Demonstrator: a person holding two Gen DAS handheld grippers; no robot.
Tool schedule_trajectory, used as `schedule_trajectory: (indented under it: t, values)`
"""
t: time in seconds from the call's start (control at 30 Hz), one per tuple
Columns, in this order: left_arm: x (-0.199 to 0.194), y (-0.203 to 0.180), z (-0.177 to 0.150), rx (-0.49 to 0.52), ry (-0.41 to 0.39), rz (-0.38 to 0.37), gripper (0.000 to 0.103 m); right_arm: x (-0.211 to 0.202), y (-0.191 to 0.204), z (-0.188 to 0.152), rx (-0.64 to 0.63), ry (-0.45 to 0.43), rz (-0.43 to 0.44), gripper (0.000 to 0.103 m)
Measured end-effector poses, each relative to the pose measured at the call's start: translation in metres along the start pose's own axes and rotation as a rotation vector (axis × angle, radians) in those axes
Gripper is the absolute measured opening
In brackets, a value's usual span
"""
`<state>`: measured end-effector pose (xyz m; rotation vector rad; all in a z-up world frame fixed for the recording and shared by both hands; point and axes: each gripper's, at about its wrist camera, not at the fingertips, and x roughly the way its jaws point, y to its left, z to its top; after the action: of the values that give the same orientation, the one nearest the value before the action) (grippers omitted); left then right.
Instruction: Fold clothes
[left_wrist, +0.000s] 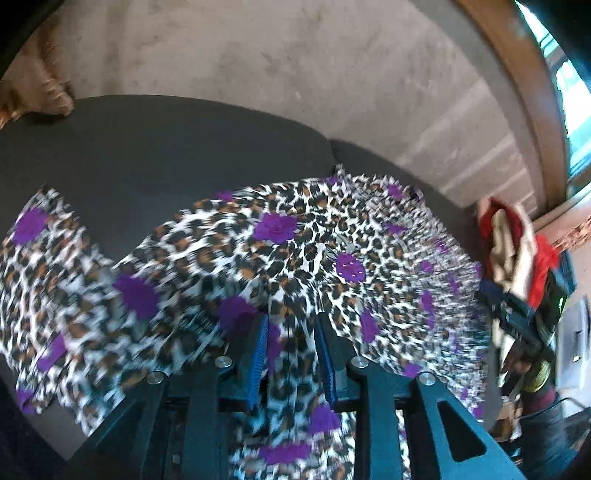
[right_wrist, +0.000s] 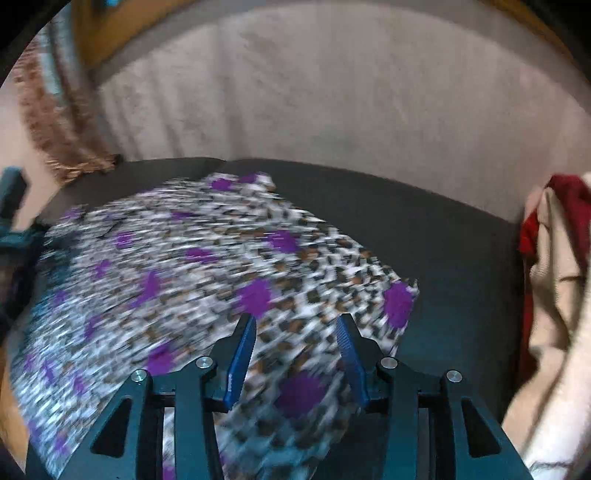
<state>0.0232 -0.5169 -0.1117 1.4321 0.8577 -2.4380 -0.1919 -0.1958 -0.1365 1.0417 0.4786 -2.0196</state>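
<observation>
A leopard-print garment with purple flowers (left_wrist: 303, 240) lies spread over a dark grey cushion (left_wrist: 147, 155). My left gripper (left_wrist: 291, 328) hangs just over its near part. Its blue pads stand apart with cloth showing in the gap, and neither pad presses on it. In the right wrist view the same garment (right_wrist: 207, 266) is blurred. My right gripper (right_wrist: 295, 328) is open above its near right corner, holding nothing. The right gripper's body (left_wrist: 517, 325) also shows at the garment's right edge in the left wrist view.
A heap of red and cream clothes (right_wrist: 554, 295) sits on the cushion to the right of the garment (left_wrist: 517, 240). A beige backrest (right_wrist: 332, 92) rises behind. A fringed brown throw (left_wrist: 48, 92) hangs at the far left. Bare cushion (right_wrist: 443, 229) lies between garment and heap.
</observation>
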Motion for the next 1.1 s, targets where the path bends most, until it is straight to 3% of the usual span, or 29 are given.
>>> schedule_trajectory:
  t: [0.07,0.13,0.17,0.2,0.23,0.33,0.4,0.57,0.7,0.77,0.83,0.9,0.93,0.97,1.0,1.03,1.1]
  values:
    - [0.009,-0.01,0.002,0.046,-0.007,0.043,0.016,0.02,-0.006,0.004,0.016,0.035,-0.025,0.046]
    - [0.008,-0.022,0.001,0.109,-0.045,0.072,0.007,0.025,-0.006,0.004,-0.001,0.04,-0.037,0.038]
    - [0.006,-0.025,0.001,0.123,-0.069,0.088,0.006,0.028,-0.007,0.004,-0.01,0.042,-0.043,0.031]
    - [0.003,-0.028,0.001,0.137,-0.092,0.105,0.006,0.026,-0.005,0.004,-0.022,0.037,-0.044,0.013]
    - [0.001,-0.031,0.002,0.151,-0.115,0.121,0.005,0.023,-0.003,0.003,-0.034,0.029,-0.038,0.007]
    - [-0.007,-0.031,0.011,0.132,-0.182,0.135,0.005,0.015,-0.002,0.002,-0.063,-0.008,-0.073,0.004]
    - [-0.005,-0.028,0.021,0.108,-0.183,0.132,0.005,0.009,-0.013,0.003,-0.008,-0.039,-0.101,0.002]
    - [0.03,-0.019,0.029,0.05,-0.061,0.204,0.009,0.015,-0.05,-0.007,0.144,-0.008,-0.15,0.002]
    - [0.02,-0.019,0.021,0.036,-0.09,0.172,0.012,-0.005,-0.061,-0.01,0.198,-0.061,-0.065,0.01]
    - [0.013,-0.02,0.017,0.039,-0.112,0.187,0.013,-0.014,-0.056,-0.004,0.164,-0.1,-0.043,0.021]
    - [0.013,-0.018,0.017,0.032,-0.11,0.185,0.014,-0.014,-0.047,0.006,0.129,-0.105,0.001,0.047]
    - [0.018,-0.016,0.018,0.032,-0.096,0.197,0.014,-0.004,-0.03,0.012,0.079,-0.078,-0.002,0.057]
    - [0.023,-0.016,0.017,0.036,-0.087,0.201,0.014,0.008,-0.029,0.016,0.067,-0.056,-0.007,0.056]
    - [0.028,-0.016,0.016,0.039,-0.078,0.206,0.014,0.019,-0.027,0.016,0.062,-0.012,-0.007,0.054]
    - [0.029,-0.015,0.015,0.041,-0.075,0.212,0.014,0.031,-0.025,0.015,0.057,0.031,-0.007,0.028]
    - [0.029,-0.013,0.013,0.04,-0.074,0.212,0.014,0.035,-0.022,0.014,0.044,0.042,-0.01,0.014]
    - [0.029,-0.01,0.01,0.038,-0.073,0.211,0.014,0.026,-0.025,0.012,0.056,-0.002,-0.044,0.006]
